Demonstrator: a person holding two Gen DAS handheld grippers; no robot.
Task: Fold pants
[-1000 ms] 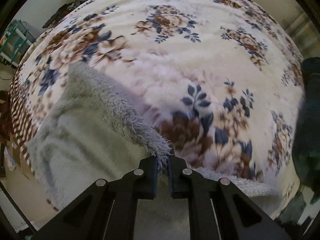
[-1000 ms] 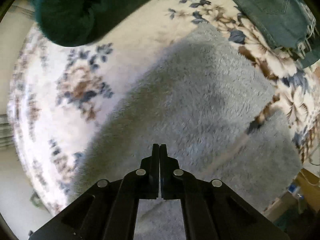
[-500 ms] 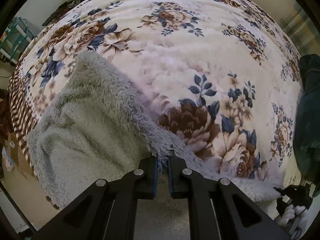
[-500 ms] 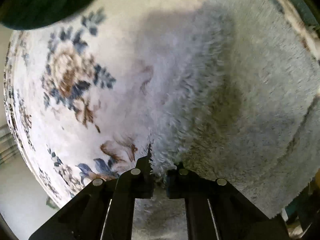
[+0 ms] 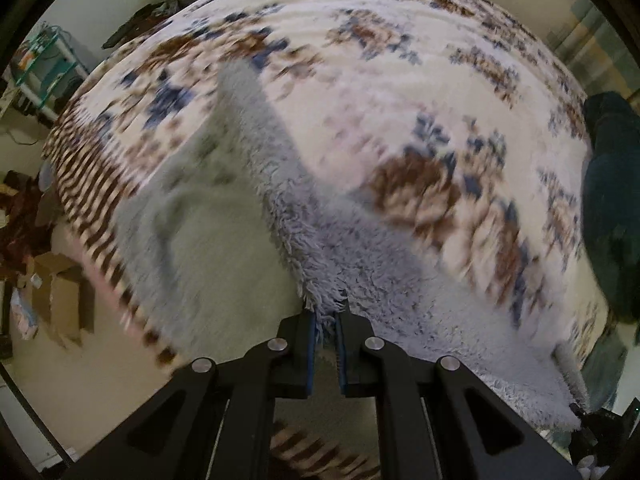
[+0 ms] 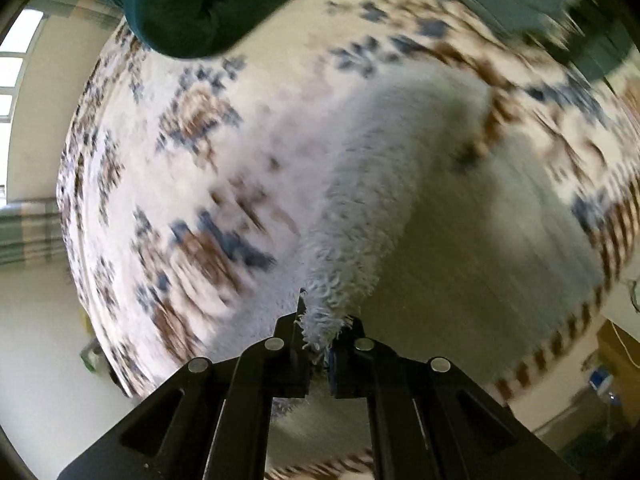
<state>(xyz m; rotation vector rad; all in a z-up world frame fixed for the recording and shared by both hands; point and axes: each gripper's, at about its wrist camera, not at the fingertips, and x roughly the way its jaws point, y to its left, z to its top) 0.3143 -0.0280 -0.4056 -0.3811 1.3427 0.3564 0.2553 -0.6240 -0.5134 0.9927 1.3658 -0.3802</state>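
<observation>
With both jaws pinching only fringe of the fluffy grey pants (image 5: 224,248), the left gripper (image 5: 326,320) or right gripper (image 6: 318,338) risked slipping off mid-carry over the floral blanket (image 5: 400,80).

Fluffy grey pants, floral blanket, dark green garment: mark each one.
fluffy grey pants (image 5: 248,248), left wrist view, smooth inner face.
floral blanket (image 5: 400,92), left wrist view, bare cream patch.
dark green garment (image 6: 192,4), right wrist view, rounded folded end.

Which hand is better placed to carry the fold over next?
Neither clearly. The left gripper and right gripper are both shut on the fluffy grey pants, lifted off the floral blanket; both should carry together.
</observation>
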